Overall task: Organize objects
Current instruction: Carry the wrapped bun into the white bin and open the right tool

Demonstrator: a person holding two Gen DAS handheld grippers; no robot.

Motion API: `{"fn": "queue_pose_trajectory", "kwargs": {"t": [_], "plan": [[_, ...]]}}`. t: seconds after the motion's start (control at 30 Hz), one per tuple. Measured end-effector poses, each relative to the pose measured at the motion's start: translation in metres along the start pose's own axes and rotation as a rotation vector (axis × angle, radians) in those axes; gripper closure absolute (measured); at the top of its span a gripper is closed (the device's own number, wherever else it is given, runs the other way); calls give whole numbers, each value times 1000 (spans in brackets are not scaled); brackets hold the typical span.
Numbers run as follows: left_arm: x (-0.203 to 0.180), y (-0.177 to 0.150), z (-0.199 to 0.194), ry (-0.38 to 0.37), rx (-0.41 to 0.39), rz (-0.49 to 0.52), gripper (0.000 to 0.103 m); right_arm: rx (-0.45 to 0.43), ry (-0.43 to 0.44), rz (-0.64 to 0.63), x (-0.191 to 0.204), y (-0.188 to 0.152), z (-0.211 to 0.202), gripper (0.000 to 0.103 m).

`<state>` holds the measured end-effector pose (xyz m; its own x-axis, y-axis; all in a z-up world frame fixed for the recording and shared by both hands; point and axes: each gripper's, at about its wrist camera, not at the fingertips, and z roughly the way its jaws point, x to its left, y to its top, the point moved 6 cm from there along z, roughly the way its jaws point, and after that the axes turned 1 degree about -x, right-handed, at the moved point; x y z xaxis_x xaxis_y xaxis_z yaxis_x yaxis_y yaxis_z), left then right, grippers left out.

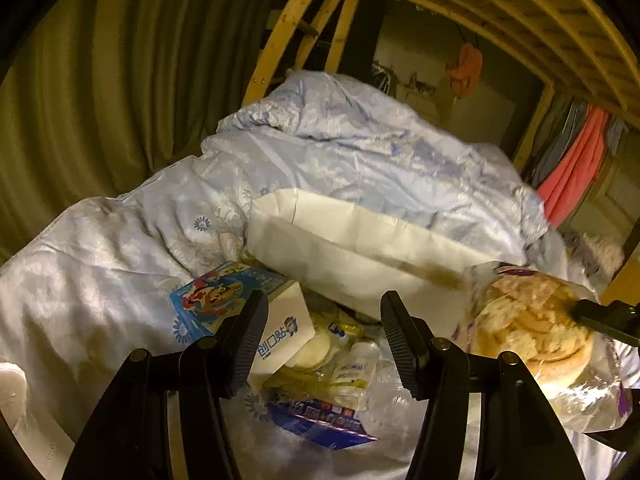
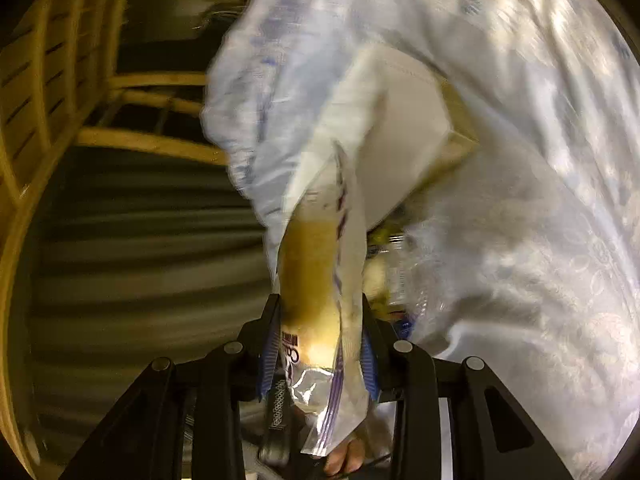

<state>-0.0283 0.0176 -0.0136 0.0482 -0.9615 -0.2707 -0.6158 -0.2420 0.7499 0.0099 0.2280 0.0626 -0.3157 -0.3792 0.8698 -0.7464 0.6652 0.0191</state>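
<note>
Black fingers of the left gripper point(image 1: 324, 336) stand open above a white box point(image 1: 282, 340) with blurry blue writing. At three o'clock, the right gripper point(image 2: 318, 354) squeezes a bagged bread point(image 1: 532, 328); its purple label is too smeared to read. A white bin point(image 1: 360, 248) sits at twelve o'clock on the blue quilt point(image 1: 340, 140).

The snack pile point(image 1: 320, 364) sits on the quilt point(image 1: 120, 264), with the box point(image 1: 360, 256) right behind it. The bagged bread point(image 1: 532, 332) is off to the right, next to the box.
</note>
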Motion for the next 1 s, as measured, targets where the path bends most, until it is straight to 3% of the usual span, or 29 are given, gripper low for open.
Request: {"fn": "queue_pose_trajectory", "kwargs": {"t": [0.17,0.27,0.37,0.47,0.6,0.7,0.83,1.0], "plan": [[0,7,-10,-23,-51,-18,46,-80,34,-82,19,11,-15,70],[-6,10,-7,-36,-39,-11,46,-169,3,-170,25,23,-25,70],[-16,15,-1,-28,-23,23,46,-273,-90,-296,37,52,-17,70],[-29,25,6,-24,-9,43,46,-308,-180,-393,44,86,3,70],[-47,42,15,-13,7,58,46,-256,-306,-449,34,127,51,70],[-58,48,27,72,40,99,46,-199,-402,-440,-3,136,86,70],[-65,38,38,52,79,112,46,-110,-366,-386,-50,110,104,70],[-69,12,50,48,95,166,46,-84,-381,-431,-46,91,89,70]]}}
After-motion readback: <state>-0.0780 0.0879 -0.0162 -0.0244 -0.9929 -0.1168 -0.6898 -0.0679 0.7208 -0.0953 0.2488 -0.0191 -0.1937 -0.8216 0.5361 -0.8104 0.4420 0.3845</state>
